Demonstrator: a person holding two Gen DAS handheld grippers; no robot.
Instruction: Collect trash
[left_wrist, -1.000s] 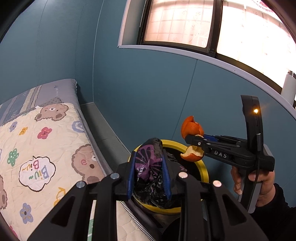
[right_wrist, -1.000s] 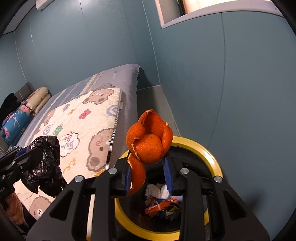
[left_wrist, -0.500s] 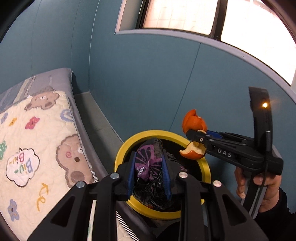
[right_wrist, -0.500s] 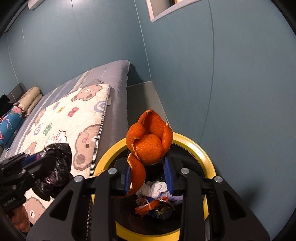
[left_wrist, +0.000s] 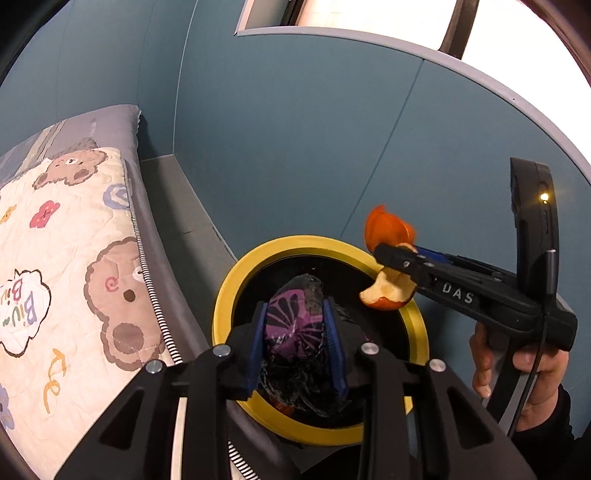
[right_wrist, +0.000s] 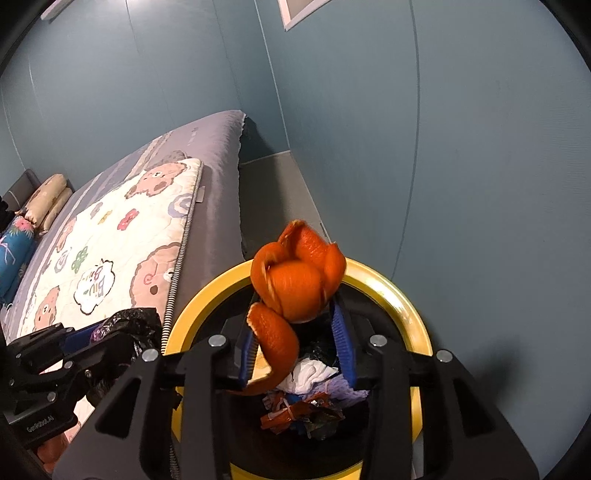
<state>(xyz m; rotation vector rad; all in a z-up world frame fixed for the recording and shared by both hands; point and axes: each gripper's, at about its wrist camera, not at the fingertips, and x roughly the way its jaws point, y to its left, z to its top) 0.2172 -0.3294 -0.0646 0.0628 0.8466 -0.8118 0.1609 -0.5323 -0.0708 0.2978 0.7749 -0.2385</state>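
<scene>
Orange peel (right_wrist: 295, 284), curled and flared, sits between the blue pads of the right gripper (right_wrist: 295, 347), held directly above the yellow-rimmed bin (right_wrist: 391, 288). Jaws are opening; the peel is between them yet, one strip dangling into the bin mouth, which looks to me like the start of a drop.

Black crumpled plastic bag (left_wrist: 295, 332), a purple patterned patch showing, sits between the pads of the left gripper (left_wrist: 295, 343), also over the bin opening. These jaws are likewise opening, and the pads still flank the bag closely, so a release seems under way rather than finished.

Bin: round, dark inside, already holding white tissue (right_wrist: 310, 373), a red wrapper (right_wrist: 295, 413) and other scraps. It stands on the floor between the bed (right_wrist: 218, 155) and the teal wall (right_wrist: 480, 147), presumably handy for rubbish gathered off the bed.

Quilt (left_wrist: 62, 258), cream with bears and flowers, covers the mattress just beside the bin.

Hand (left_wrist: 532, 376) of the person grips the right tool's handle, angled downward so both loads fall inside the rim.
</scene>
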